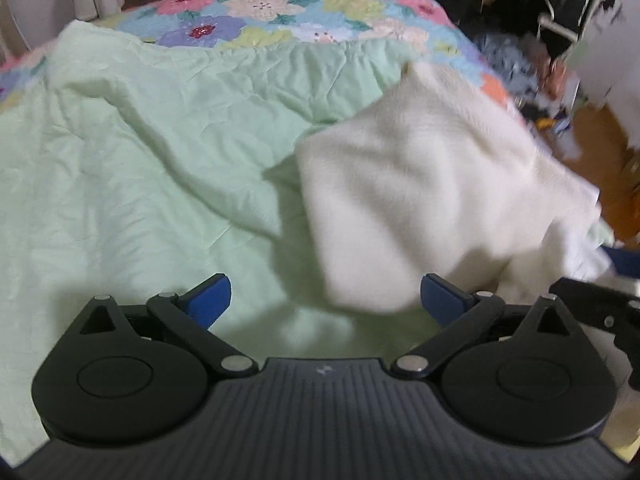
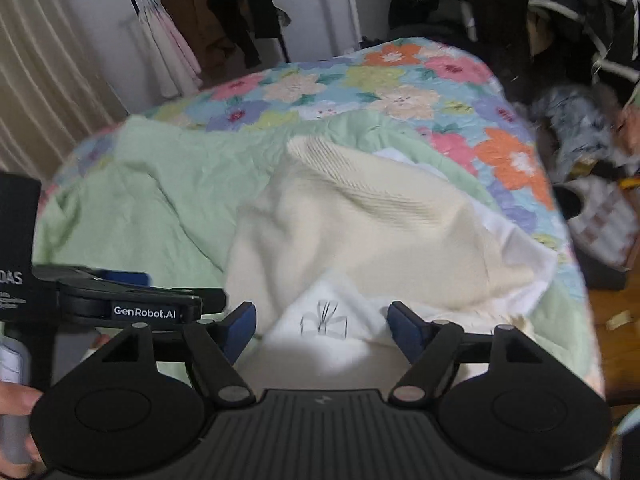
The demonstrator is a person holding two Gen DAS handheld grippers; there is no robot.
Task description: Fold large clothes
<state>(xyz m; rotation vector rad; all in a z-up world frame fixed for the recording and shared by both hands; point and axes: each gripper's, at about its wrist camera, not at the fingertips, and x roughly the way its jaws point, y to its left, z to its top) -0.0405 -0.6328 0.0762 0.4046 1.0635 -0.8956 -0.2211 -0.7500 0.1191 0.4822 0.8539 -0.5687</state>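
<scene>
A cream knit garment (image 1: 424, 200) lies folded in a heap on a pale green blanket (image 1: 160, 160), to the right of centre in the left wrist view. It also shows in the right wrist view (image 2: 360, 232), with a white layer bearing a bow drawing (image 2: 324, 320) at its near edge. My left gripper (image 1: 325, 300) is open and empty, just left of the garment's near corner. My right gripper (image 2: 322, 328) is open, its fingers on either side of the white layer's near edge. The left gripper's side (image 2: 132, 300) shows at the left.
A floral quilt (image 1: 280, 12) covers the bed beyond the green blanket. Piled dark clothes and clutter (image 1: 540, 40) sit past the bed's right side, above wooden floor (image 1: 600, 140). A clothes rack (image 2: 192, 40) and a curtain stand at the back left.
</scene>
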